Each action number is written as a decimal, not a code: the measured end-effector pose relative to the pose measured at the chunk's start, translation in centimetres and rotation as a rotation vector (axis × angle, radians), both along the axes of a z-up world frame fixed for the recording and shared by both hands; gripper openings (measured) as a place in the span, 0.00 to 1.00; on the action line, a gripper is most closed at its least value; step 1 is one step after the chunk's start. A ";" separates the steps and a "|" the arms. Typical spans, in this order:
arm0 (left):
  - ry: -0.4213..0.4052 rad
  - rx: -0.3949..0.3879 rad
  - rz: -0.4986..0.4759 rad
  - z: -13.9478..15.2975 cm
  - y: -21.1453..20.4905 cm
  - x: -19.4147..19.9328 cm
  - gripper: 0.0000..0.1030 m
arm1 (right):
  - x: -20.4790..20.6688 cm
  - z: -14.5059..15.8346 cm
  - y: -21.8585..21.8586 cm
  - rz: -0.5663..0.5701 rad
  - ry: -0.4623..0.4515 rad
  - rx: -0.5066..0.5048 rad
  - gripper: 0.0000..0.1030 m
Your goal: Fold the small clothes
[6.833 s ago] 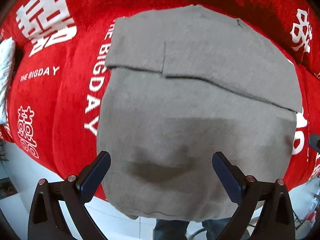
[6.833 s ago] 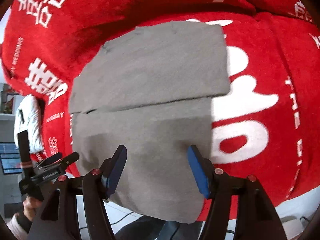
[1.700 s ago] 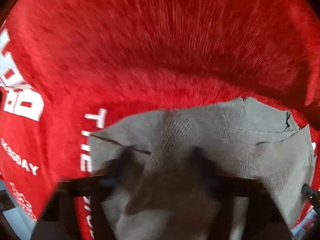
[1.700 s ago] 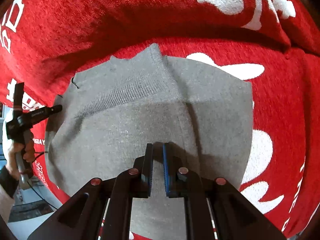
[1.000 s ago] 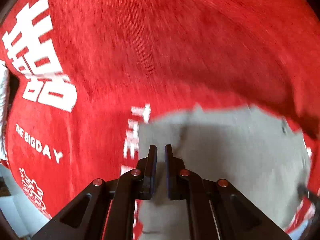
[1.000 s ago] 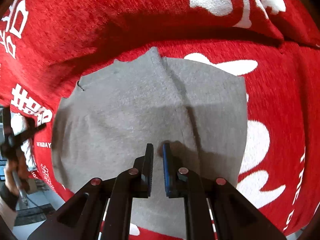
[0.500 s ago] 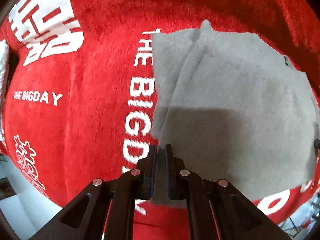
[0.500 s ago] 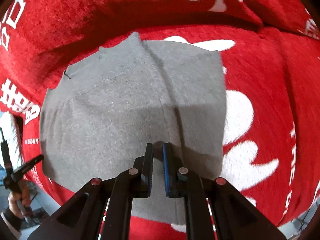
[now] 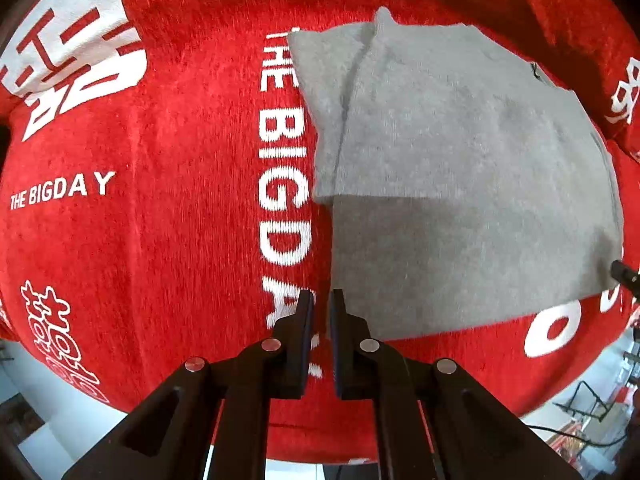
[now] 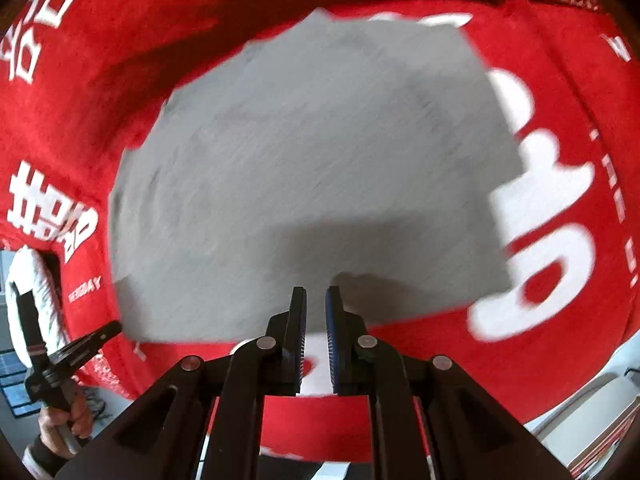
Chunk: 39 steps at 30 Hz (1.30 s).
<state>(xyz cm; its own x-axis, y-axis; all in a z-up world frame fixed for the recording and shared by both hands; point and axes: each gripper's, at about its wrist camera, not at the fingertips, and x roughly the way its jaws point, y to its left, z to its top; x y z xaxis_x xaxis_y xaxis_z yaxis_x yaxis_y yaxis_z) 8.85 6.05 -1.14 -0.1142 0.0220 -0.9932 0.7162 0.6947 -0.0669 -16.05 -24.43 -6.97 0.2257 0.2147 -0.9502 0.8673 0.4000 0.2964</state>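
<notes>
Left wrist view: hovering with left tongs (image 9: 319, 308) pressed together on nothing, just off the near left edge of the folded grey garment (image 9: 460, 184) lying flat on the red blanket (image 9: 160, 200).

Right wrist view, blurred: hanging near the garment's near edge, right tongs (image 10: 316, 304) together, empty, likely letting the fold settle.

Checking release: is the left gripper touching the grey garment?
Apart. The left wrist view shows the left gripper nearly shut and empty, with red blanket showing between its fingertips, just short of the grey garment.
</notes>
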 end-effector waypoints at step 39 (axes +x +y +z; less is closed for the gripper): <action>-0.016 -0.082 0.117 -1.2 4.5 6.2 0.99 | 7.2 -7.1 11.2 -0.396 -0.341 0.452 0.68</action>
